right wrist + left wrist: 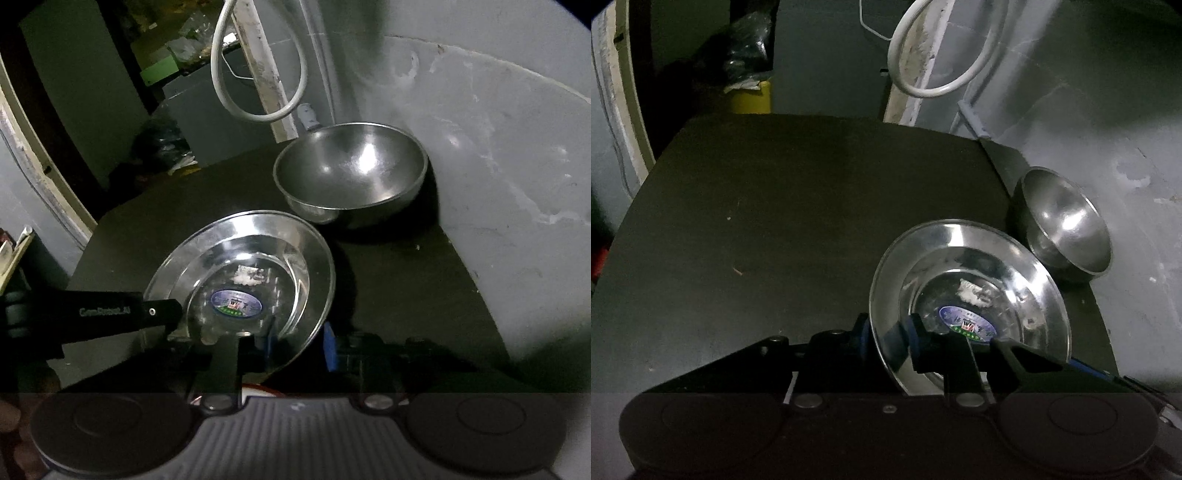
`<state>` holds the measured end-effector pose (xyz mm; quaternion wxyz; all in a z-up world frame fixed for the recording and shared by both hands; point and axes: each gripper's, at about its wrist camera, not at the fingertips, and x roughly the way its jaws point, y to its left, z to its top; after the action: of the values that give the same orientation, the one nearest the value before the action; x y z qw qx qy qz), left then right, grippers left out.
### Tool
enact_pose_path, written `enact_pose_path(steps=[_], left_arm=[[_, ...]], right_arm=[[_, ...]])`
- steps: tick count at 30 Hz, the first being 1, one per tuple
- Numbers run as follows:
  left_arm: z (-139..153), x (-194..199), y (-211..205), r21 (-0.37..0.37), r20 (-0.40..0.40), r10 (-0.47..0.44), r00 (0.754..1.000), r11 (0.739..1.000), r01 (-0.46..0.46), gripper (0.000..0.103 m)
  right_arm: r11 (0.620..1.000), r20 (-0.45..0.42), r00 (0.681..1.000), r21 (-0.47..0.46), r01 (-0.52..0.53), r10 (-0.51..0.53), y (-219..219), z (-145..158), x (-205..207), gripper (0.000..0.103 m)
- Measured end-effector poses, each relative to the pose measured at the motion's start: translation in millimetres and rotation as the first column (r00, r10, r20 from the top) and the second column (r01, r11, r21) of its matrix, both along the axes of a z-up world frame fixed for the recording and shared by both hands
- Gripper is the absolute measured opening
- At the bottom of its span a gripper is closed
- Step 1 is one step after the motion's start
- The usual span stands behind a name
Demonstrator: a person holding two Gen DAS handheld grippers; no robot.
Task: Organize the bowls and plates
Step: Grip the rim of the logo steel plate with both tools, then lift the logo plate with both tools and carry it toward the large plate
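Note:
A steel plate (971,280) with a blue oval sticker in its middle lies on the dark table (775,221). My left gripper (888,334) is shut on the plate's near-left rim, with one blue pad inside the rim and one outside. In the right wrist view the same plate (240,266) has my right gripper (295,347) shut on its near-right rim. The left gripper's black finger (122,314) reaches in from the left. A steel bowl (1063,225) stands upright just behind the plate, against the wall (351,170).
A grey wall (1108,129) runs along the table's right side and back corner. A white cable loop (923,55) hangs above the far edge. A yellow object (751,98) topped by a black bag stands beyond the table's back edge.

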<state>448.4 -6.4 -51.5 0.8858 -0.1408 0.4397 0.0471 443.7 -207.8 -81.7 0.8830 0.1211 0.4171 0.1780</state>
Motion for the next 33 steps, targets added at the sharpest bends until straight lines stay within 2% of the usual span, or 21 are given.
enact_pose_path(steps=[9,14,21,28,33], left_arm=[[34.8,-24.1,11.9,0.039,0.095,-0.002,0.995,0.999,-0.002,0.021],[63.5,-43.6,17.5,0.06,0.186,-0.021,0.982,0.998,0.01,0.021],[109.3,-91.3,26.3,0.071,0.34,-0.055,0.939,0.997,0.032,0.021],[146.4,-151.6,38.0,0.076,0.45,-0.095,0.888,0.995,0.068,0.021],[164.2,-193.8,51.0,0.077,0.5,-0.122,0.858,0.992,0.096,0.021]], right_arm=[[0.998,0.117,0.993,0.053,-0.028,0.021,5.4,28.5,-13.6,0.029],[0.997,0.192,0.981,0.08,-0.022,0.007,7.2,55.0,-30.6,0.029],[0.997,0.323,0.946,0.078,0.0,-0.025,14.6,105.6,-73.1,0.029],[0.996,0.418,0.904,0.066,0.065,-0.087,27.7,151.7,-133.2,0.028],[0.994,0.468,0.877,0.059,0.094,-0.111,37.8,175.8,-180.1,0.028]])
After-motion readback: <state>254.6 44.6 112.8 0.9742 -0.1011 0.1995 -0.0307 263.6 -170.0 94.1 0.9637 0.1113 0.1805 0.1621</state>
